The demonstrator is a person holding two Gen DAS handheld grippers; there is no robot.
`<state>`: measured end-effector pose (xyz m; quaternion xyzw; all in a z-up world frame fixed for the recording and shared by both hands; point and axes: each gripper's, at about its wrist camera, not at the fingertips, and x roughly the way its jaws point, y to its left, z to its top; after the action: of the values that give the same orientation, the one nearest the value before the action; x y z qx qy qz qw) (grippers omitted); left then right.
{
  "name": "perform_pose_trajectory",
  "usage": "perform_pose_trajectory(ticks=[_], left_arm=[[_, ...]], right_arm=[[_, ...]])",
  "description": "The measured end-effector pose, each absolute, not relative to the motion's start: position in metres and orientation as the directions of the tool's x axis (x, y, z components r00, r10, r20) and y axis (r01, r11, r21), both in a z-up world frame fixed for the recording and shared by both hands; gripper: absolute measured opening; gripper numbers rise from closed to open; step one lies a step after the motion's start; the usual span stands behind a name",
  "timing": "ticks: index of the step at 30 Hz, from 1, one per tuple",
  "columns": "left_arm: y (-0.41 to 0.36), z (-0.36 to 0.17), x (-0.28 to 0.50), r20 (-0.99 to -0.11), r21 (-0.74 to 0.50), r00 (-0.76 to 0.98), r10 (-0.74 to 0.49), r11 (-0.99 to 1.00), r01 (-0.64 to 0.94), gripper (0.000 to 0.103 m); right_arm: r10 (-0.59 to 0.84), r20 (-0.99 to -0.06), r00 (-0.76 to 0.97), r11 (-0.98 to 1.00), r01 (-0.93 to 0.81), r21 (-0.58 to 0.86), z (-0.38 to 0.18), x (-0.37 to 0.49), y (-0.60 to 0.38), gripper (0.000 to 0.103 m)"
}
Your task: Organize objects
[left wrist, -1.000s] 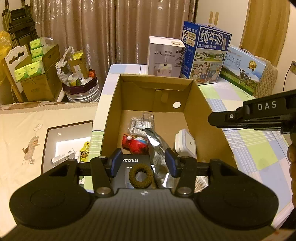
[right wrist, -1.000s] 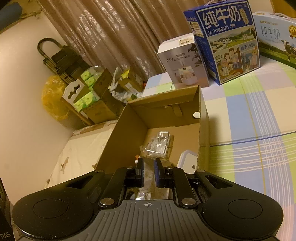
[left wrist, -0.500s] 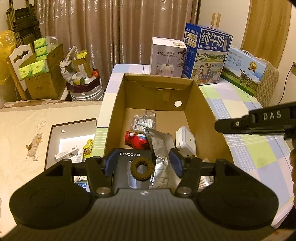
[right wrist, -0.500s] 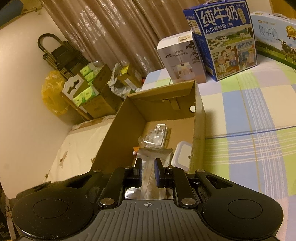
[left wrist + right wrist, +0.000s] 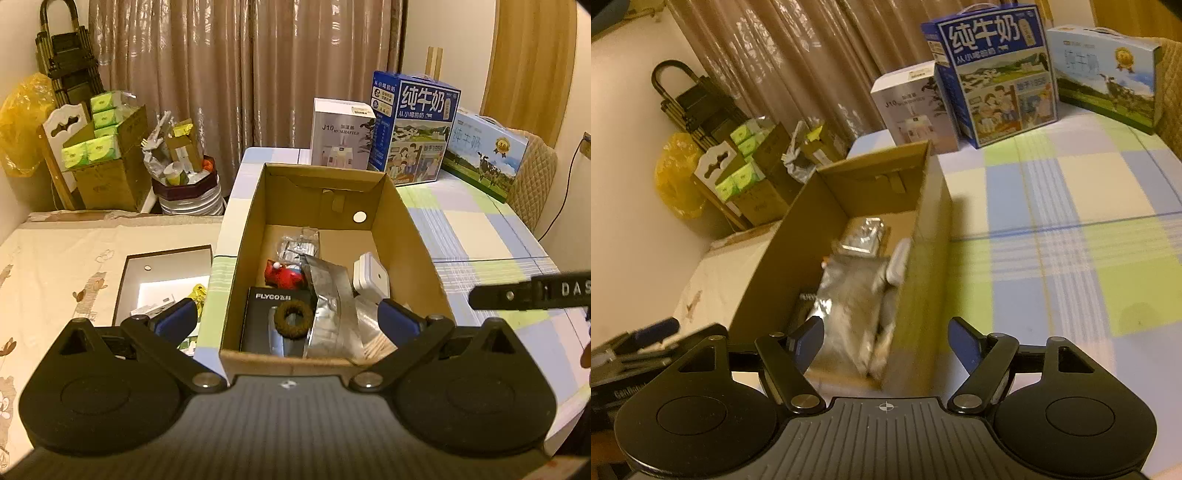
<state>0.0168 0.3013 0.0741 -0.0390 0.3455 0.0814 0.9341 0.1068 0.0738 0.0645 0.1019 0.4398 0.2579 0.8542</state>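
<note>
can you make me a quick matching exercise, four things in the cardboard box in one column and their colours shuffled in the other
Things:
1. toy
2. FLYCO case
3. foil pouch
4. adapter

Colours:
A. silver
B. white
C. red
D. black

Pairs: 1-C, 2-D, 3-A, 4-B
</note>
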Motion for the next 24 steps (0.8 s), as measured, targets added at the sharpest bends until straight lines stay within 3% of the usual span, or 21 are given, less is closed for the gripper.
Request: perform_pose_trajectory(ticks=[10,24], left_arm=[[0.279,0.075,-0.025,-0.658,-0.058,0.747,0.094,0.983,-0.175,0.102],[0.247,0.077,-0.064,-0.666,-0.067,0.737,0.116,0.975,-0.213,0.102]], right_arm=[[0.468,-0.713,0.522,0.874,-0.395,0.284,0.063,0.046,0.058,0.072],[0.437,-0.702,0.562,0.888,-0.391,0.240,0.070,0.012,0.023,0.072]])
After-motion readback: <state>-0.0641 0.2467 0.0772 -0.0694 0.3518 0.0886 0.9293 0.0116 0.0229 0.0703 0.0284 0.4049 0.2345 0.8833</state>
